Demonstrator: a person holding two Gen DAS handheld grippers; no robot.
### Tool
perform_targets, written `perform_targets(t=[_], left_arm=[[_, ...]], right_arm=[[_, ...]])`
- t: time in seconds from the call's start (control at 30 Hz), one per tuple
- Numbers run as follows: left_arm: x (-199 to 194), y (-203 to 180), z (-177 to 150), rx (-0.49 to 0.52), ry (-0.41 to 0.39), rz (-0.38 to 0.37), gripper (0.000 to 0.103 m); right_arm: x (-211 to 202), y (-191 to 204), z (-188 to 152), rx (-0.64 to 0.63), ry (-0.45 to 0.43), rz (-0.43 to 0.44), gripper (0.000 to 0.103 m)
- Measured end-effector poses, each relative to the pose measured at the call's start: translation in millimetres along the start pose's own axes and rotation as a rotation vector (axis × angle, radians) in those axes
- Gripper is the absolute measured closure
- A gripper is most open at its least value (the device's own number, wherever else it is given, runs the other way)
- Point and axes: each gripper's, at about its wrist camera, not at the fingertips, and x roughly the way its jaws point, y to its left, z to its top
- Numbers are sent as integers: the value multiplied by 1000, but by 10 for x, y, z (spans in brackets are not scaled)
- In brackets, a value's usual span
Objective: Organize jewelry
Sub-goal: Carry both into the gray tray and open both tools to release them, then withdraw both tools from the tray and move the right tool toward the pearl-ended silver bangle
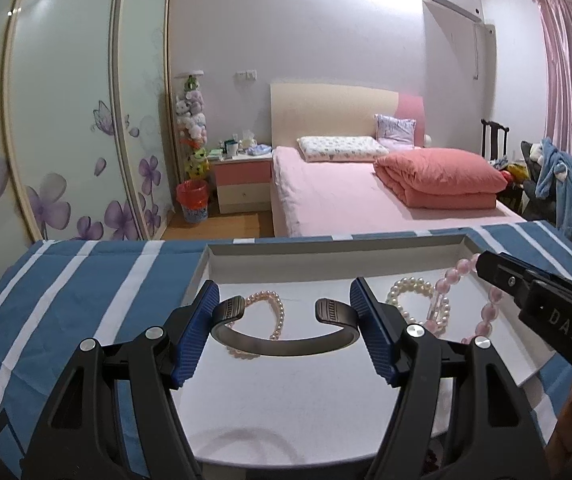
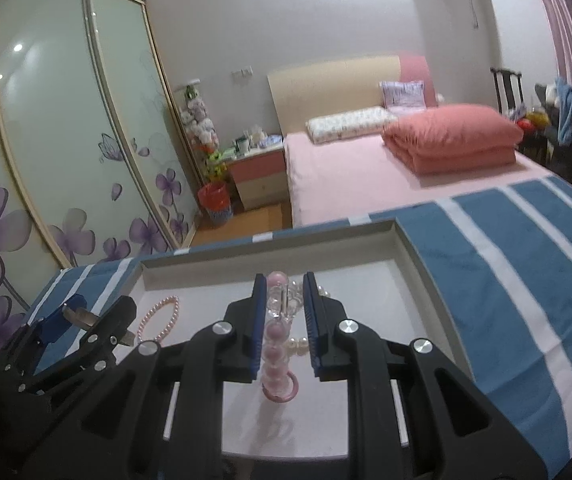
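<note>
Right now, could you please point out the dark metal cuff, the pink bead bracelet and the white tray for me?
dark metal cuff (image 1: 286, 340): left wrist view, middle of its curved band.
pink bead bracelet (image 2: 273, 350): right wrist view, a bead between the fingers.
white tray (image 2: 270, 242): right wrist view, its far rim.

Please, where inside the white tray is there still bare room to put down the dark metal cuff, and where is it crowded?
Free: the tray floor in front of the left gripper, near the cuff, and the strip along the far wall. Crowded: the right half, with the white pearl bracelet and pink bead bracelet; the small pink pearl bracelet lies behind the cuff.
</note>
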Motion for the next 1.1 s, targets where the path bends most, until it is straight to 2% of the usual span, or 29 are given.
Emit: perform_targets(t=[0.1, 0.13, 0.2, 0.57, 0.8, 0.97, 1.1], left_arm=[[84, 20, -7, -7, 36, -8, 35], [91, 28, -7, -8, 35, -5, 34], [83, 44, 15, -9, 29, 0, 27], [-94, 273, 106, -61, -6, 25, 25], [-370, 421, 51, -75, -19, 38, 25], [-606, 583, -92, -81, -8, 41, 25], [-780, 737, -269, -93, 22, 51, 25]], right_arm=[[57, -17, -4, 11, 19, 5, 80], [52, -21, -4, 12, 20, 7, 72], [6, -22, 3, 16, 5, 9, 66], [-304, -65, -4, 14, -32, 2, 66], [-532, -36, -121, -1, -25, 4, 66], [-736, 0, -313, -41, 9, 12, 66], [-874, 66, -543, -84, 71, 28, 66]])
